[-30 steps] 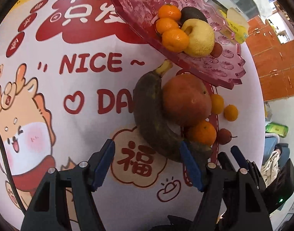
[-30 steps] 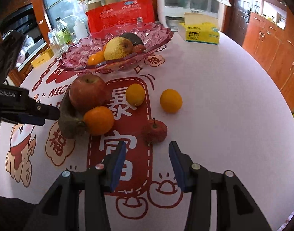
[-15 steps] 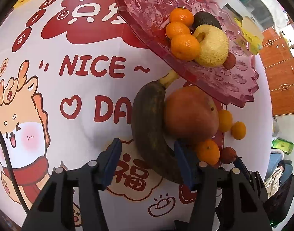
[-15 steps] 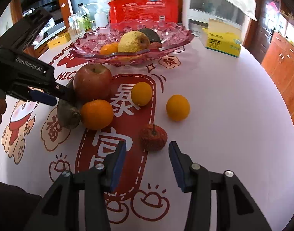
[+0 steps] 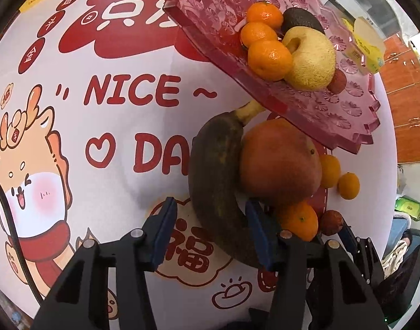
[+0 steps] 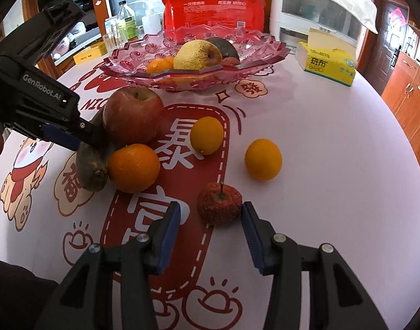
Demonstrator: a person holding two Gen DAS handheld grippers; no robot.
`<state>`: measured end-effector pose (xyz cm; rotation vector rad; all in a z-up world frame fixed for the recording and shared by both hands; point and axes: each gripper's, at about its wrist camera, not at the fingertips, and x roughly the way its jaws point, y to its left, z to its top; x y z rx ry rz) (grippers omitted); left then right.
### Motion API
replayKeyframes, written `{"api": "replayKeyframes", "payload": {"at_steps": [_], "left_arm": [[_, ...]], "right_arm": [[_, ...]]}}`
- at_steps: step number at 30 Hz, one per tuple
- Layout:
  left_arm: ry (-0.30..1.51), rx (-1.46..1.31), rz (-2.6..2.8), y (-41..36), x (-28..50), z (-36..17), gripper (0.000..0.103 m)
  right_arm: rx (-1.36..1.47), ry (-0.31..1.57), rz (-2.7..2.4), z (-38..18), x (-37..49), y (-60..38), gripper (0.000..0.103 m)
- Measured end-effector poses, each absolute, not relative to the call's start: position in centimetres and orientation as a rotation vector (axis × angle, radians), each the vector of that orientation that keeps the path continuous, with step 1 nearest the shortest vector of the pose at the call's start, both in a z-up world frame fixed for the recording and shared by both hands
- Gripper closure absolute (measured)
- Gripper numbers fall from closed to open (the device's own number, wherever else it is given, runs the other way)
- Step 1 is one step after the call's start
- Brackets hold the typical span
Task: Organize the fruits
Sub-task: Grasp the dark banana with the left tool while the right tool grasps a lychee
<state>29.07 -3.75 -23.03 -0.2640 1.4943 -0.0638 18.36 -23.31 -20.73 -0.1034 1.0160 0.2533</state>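
On the left, the left hand-held gripper (image 5: 211, 232) reaches steeply down over the darkened banana (image 5: 218, 189), which lies on the printed surface (image 5: 113, 115). Its jaws have just been closing, and the banana's lower part sits between the blue pads; the right-hand pad lies against the peel, while a gap shows beside the left-hand pad, so the jaws are not yet pinching it. The banana's long axis runs from its yellowish stem, which points toward the pink fruit tray (image 5: 344, 110), down to its blunt dark end near the gripper. In the right wrist view that dark end (image 6: 93, 167) points toward the camera.

Just right of the banana, touching it, stands the red apple (image 6: 132, 117), with a large orange (image 6: 134, 167) in front of it. Behind them the tray holds small oranges, a yellow pear (image 6: 196, 55) and an avocado.

Further right, two small citrus fruits (image 6: 207, 134) lie well apart on the surface.

The right hand-held gripper (image 6: 210, 225) stands spread around a small wrinkled red fruit (image 6: 219, 205), stem upward; neither pad presses on it.
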Motion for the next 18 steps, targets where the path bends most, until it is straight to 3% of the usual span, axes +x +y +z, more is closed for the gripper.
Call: {"api": "replayKeyframes", "payload": {"at_steps": [6, 9, 18], "left_arm": [[1.498, -0.267, -0.085, -4.2, 29.4, -23.8, 0.065], [1.493, -0.265, -0.084, -4.6, 29.5, -23.9, 0.066], [1.483, -0.317, -0.086, -3.2, 28.8, -24.2, 0.070]], "right_arm": [[-0.109, 1.000, 0.253, -20.7, 18.5, -23.1, 0.061], [-0.108, 0.994, 0.255, -20.8, 18.6, -23.1, 0.069], [-0.078, 1.011, 0.278, -20.7, 18.5, -23.1, 0.070]]}}
